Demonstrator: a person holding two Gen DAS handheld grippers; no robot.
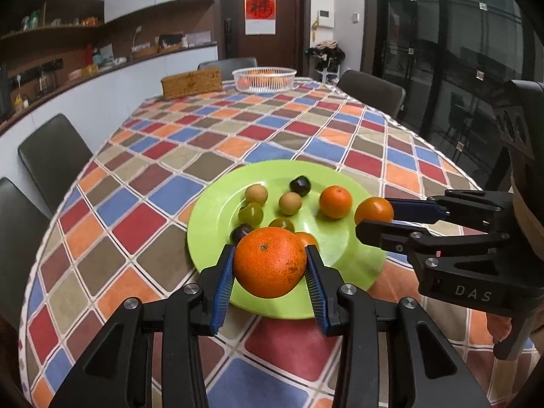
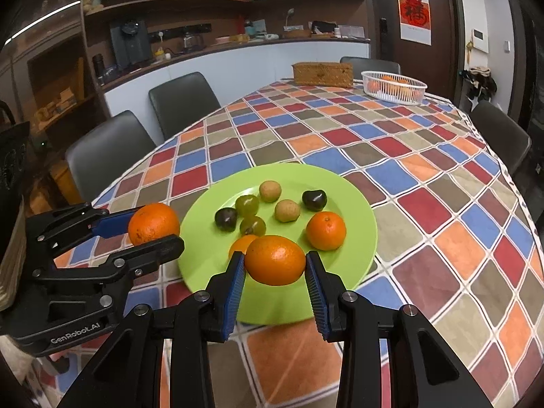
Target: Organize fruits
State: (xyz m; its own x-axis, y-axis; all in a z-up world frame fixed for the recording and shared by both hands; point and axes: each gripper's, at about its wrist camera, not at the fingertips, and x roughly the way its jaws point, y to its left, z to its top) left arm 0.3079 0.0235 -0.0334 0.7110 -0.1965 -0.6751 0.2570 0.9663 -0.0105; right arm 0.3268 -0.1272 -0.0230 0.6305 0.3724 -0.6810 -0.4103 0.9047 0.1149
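My left gripper [image 1: 270, 250] is shut on a large orange [image 1: 270, 268], held just above the near rim of the green plate [image 1: 217, 210]. My right gripper [image 2: 275, 255] is shut on a smaller orange [image 2: 275, 265] over the same plate [image 2: 353, 204]. Each gripper shows in the other's view: the right gripper [image 1: 374, 214] at the plate's right edge, the left gripper [image 2: 156, 224] off its left edge. On the plate lie another orange [image 2: 325, 226], a half-hidden orange [image 2: 240, 243], two green grapes, two tan round fruits and two dark fruits.
At the far end of the chequered tablecloth stand a white basket [image 2: 393, 87] with oranges in it and a woven box [image 2: 322, 74]. Dark chairs line both long sides of the table. A counter with shelves runs along the left wall.
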